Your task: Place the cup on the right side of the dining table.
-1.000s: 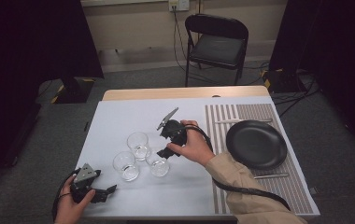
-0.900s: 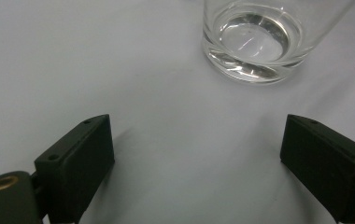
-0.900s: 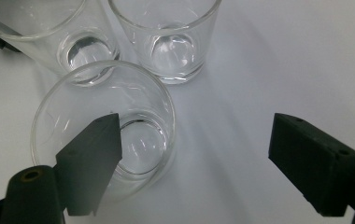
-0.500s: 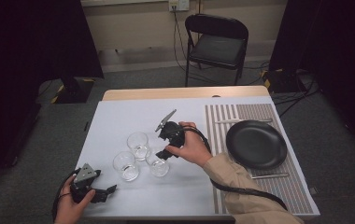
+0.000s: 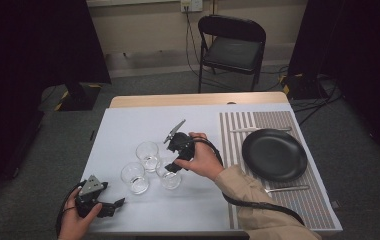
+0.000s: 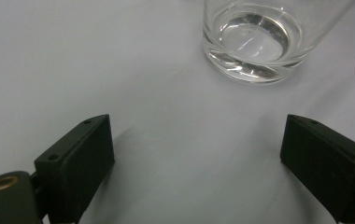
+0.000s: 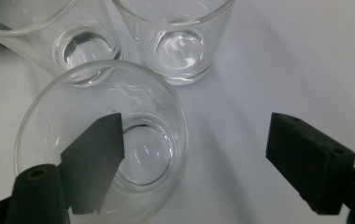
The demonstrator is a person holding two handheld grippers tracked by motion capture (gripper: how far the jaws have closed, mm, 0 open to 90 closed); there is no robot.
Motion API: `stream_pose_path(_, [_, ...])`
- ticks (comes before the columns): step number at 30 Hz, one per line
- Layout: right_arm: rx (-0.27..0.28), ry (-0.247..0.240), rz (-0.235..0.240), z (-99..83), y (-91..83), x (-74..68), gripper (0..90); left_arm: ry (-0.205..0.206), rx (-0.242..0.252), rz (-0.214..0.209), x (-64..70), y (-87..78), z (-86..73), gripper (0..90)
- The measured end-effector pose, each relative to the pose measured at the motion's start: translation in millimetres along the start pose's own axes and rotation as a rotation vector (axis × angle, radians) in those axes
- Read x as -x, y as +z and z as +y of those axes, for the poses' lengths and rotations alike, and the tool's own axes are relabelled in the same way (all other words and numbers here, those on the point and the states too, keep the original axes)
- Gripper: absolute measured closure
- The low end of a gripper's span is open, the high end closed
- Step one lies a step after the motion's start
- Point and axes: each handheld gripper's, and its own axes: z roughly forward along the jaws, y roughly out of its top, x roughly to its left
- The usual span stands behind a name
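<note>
The nearest glass (image 5: 170,179) stands on the worktop (image 5: 128,125) among three, under the open right tongs (image 5: 172,167), one jaw inside its rim. Being rigid, slippery and breakable, it is best pinched gently across the wall. The left tongs (image 5: 113,205) are held open, empty

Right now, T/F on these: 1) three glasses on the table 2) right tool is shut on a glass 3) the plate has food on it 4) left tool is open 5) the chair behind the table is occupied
1) Three glasses stand on the table: true. There is the far glass, the left glass and the near glass.
2) The right tool is shut on a glass: false. Its jaws are wide apart, one hanging over the near glass's mouth.
3) The black plate has food on it: false. It is bare.
4) The left tool is open: true. Nothing sits between its jaws.
5) The folding chair is occupied: false. Its seat is free.
</note>
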Motion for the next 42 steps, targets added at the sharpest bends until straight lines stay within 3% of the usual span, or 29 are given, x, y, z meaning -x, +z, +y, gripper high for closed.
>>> stream_pose_path(29, [-0.041,0.007,0.016,-5.1,10.4,-0.8,33.8,0.000,-0.001,0.001,0.0,0.0,0.1,8.9])
stream_pose_path(42, [-0.063,-0.005,0.038,-5.0,12.1,-1.4,48.8,0.001,-0.002,0.000,-0.1,-0.1,0.1,8.9])
